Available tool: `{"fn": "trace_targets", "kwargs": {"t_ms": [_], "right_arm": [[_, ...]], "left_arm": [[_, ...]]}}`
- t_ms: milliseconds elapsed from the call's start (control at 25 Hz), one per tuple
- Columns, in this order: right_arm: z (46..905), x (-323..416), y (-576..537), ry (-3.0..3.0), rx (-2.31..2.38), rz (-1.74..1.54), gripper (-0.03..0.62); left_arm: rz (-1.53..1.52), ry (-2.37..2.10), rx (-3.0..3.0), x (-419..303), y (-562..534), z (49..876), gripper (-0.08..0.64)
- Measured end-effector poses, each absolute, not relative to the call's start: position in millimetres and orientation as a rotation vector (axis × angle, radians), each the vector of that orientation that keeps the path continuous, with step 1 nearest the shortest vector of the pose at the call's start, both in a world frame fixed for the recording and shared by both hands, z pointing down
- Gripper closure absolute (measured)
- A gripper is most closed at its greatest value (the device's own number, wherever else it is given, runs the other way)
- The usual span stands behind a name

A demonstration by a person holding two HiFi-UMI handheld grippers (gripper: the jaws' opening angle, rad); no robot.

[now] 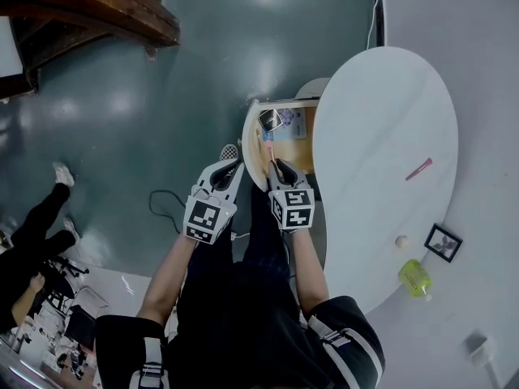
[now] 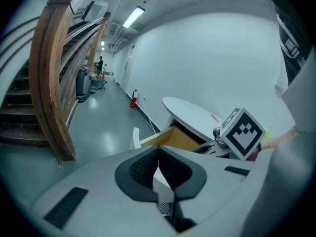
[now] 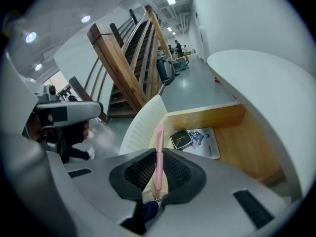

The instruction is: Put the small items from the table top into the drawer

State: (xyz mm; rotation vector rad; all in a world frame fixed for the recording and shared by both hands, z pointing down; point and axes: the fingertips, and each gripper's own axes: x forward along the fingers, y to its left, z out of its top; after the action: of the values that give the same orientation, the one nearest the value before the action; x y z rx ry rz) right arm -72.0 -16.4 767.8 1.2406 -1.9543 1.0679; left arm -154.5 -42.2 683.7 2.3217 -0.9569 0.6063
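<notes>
My right gripper (image 3: 157, 174) is shut on a slim pink pen (image 3: 159, 152), which stands up between its pads and points over the open wooden drawer (image 3: 207, 115). In the drawer lie a black compact (image 3: 181, 138) and a printed card (image 3: 203, 142). In the head view this gripper (image 1: 276, 165) hangs at the drawer's front rim (image 1: 251, 136). My left gripper (image 1: 229, 167) is just left of it, over the floor; its pads (image 2: 143, 169) meet with nothing between them. On the white table top (image 1: 373, 120) lie a red pen (image 1: 419, 169), a small ball (image 1: 401, 241) and a yellow-green bottle (image 1: 415, 278).
A small framed picture (image 1: 443, 242) sits at the table's right edge. A wooden staircase (image 1: 89, 10) rises at the far left over a glossy grey floor (image 1: 162, 96). A cable (image 1: 162, 205) lies on the floor, and another person (image 1: 36, 233) is at the lower left.
</notes>
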Motion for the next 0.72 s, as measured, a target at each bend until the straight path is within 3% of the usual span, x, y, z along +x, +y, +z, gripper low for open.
{"fn": "trace_targets", "kwargs": {"t_ms": [720], "right_arm": [[831.1, -87.9, -44.5, -1.888, 1.186, 1.053, 0.526]], "left_arm": [[0.626, -0.949, 2.316, -159.1, -36.0, 685.0, 0.540]]}}
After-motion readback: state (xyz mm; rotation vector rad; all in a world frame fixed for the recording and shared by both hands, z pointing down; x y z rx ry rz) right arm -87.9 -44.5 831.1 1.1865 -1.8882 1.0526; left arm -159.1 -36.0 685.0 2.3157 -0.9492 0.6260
